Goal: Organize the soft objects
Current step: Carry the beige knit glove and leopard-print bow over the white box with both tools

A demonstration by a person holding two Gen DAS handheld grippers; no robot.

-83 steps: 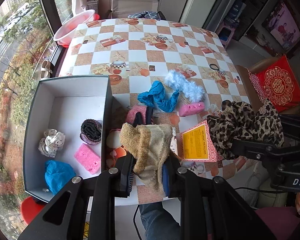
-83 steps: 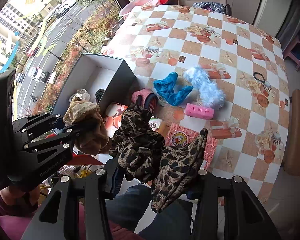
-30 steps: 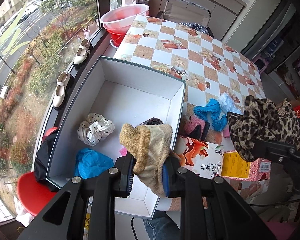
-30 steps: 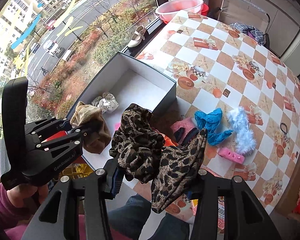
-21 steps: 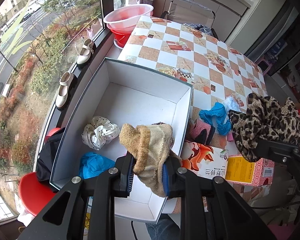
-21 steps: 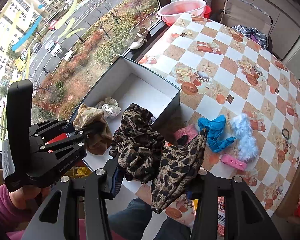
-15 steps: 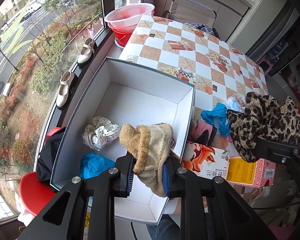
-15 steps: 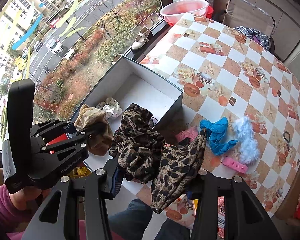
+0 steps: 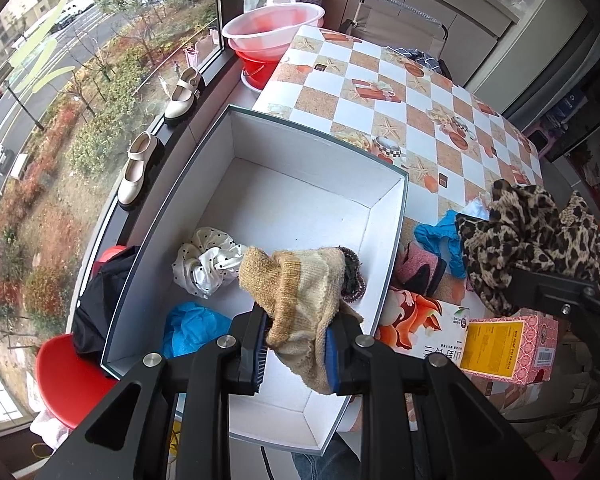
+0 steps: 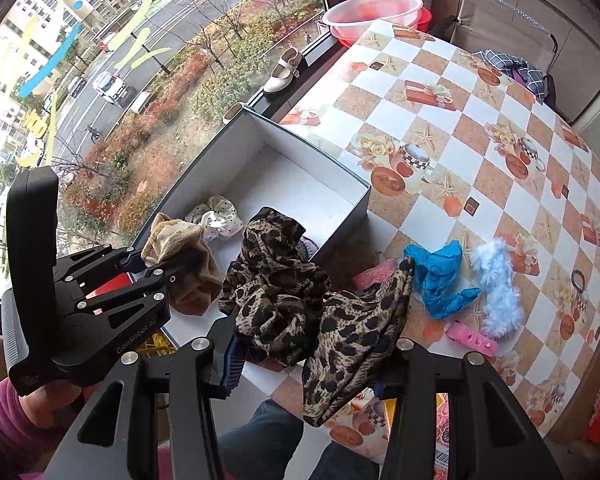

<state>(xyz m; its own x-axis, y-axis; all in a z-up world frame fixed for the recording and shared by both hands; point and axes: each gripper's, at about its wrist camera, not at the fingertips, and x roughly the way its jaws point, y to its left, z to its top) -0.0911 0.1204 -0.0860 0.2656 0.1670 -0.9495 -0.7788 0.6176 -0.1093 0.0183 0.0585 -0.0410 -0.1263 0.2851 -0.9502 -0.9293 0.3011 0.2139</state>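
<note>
My left gripper [image 9: 296,350] is shut on a beige knitted sock [image 9: 300,280] and holds it above the near half of the open white box [image 9: 308,204]. The box holds a white dotted scrunchie [image 9: 206,264], a blue cloth [image 9: 192,326] and a dark scrunchie [image 9: 352,276]. My right gripper [image 10: 304,364] is shut on a leopard-print cloth [image 10: 300,292], held above the box's near right corner. On the table lie a blue cloth [image 10: 440,276], a fluffy pale-blue piece [image 10: 498,288], a pink sponge piece [image 10: 470,338] and a pink-and-black sock [image 9: 418,268].
A printed carton [image 9: 424,328] and a pink box [image 9: 508,344] lie by the white box's right side. A red stool [image 9: 68,372] with black cloth stands left of the box. Shoes [image 9: 136,172] sit on the window sill, and basins [image 9: 274,28] stand beyond the checkered table [image 9: 400,92].
Both grippers, still holding their cloths, have moved left from over the table to over the white box, and in the last half second drifted slightly further.
</note>
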